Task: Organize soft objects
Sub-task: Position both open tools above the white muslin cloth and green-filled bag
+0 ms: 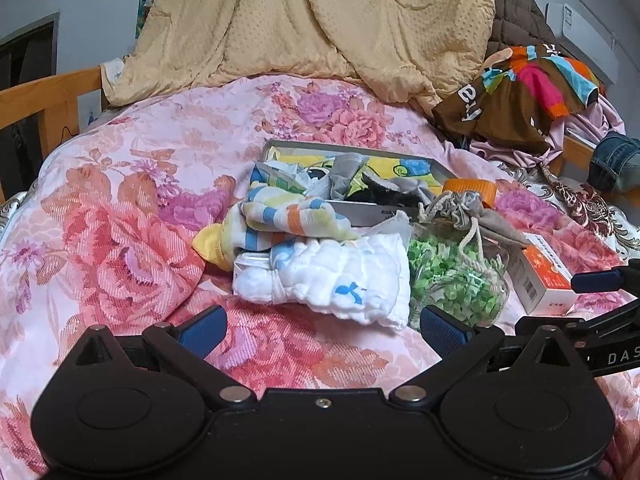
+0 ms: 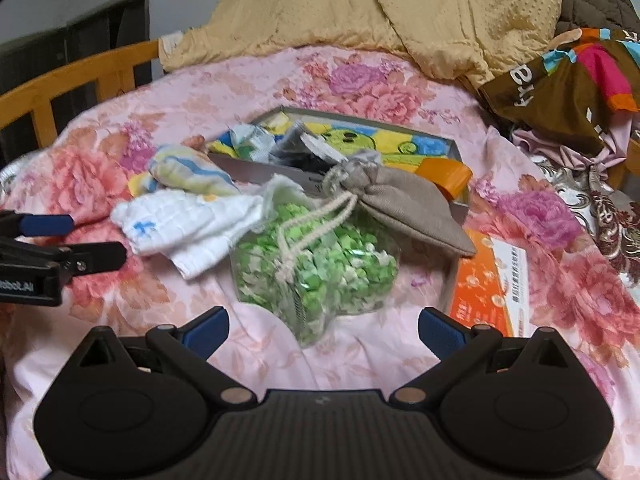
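A white muslin cloth (image 1: 332,276) lies on the floral bed just ahead of my open, empty left gripper (image 1: 322,330); it also shows in the right wrist view (image 2: 188,228). A striped cloth (image 1: 288,216) drapes over the edge of a grey tray (image 1: 352,148) holding more cloths. A grey drawstring pouch (image 2: 404,196) rests on a clear bag of green bits (image 2: 316,264), directly ahead of my open, empty right gripper (image 2: 324,330).
An orange box (image 2: 492,280) lies right of the green bag, and an orange lid (image 2: 444,174) at the tray's corner. A beige quilt (image 1: 320,20) is piled at the back, colourful clothes (image 1: 524,88) at the right, a wooden bed rail (image 1: 44,96) at the left.
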`<state>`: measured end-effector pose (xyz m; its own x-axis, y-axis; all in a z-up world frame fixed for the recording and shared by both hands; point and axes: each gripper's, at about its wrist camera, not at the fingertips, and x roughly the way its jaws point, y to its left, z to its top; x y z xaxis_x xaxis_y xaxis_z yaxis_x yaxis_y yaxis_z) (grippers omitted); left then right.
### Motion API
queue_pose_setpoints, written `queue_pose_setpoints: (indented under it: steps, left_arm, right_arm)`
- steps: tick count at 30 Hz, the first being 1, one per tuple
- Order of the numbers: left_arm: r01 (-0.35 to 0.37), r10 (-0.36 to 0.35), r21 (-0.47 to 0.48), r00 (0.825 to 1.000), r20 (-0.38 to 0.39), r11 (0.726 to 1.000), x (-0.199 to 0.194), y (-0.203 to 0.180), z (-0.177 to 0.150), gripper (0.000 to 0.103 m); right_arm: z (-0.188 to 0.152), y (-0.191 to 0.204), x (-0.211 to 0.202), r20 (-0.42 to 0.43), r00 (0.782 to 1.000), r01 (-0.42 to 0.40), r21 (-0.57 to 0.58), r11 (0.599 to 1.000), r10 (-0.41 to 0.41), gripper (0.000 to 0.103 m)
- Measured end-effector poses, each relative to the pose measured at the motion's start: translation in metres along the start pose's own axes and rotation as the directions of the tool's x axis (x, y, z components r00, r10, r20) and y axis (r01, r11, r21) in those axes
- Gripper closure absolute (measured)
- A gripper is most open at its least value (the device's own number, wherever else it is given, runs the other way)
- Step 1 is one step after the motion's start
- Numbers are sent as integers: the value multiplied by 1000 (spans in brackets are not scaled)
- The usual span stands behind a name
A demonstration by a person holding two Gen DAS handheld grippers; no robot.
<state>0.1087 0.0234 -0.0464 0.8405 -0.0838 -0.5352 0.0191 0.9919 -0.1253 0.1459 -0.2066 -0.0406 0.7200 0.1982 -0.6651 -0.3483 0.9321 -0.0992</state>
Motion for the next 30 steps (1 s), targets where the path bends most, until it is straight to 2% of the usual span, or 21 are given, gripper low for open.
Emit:
queue_pose_setpoints:
  steps: [7,18,22,30]
  left_arm:
    - [2,-1,28,1000,-11,1000,1,-4,0,1]
    - [9,-11,131,1000,11,991,5,-14,12,1]
    - [19,-23,197,1000,18,980,10,-21,18,1]
    - [61,-60,259,998,-13,964,27,-27,33,1]
  right_arm:
    - [-2,-5,4,-36,999,34,5,999,-34,0]
    - [0,-11,5,-31,998,52,28,998,-52,0]
    - [2,-15,6,-24,998,55,42,998,-54,0]
    - [8,-24,1,23,998,55,85,995,-57,0]
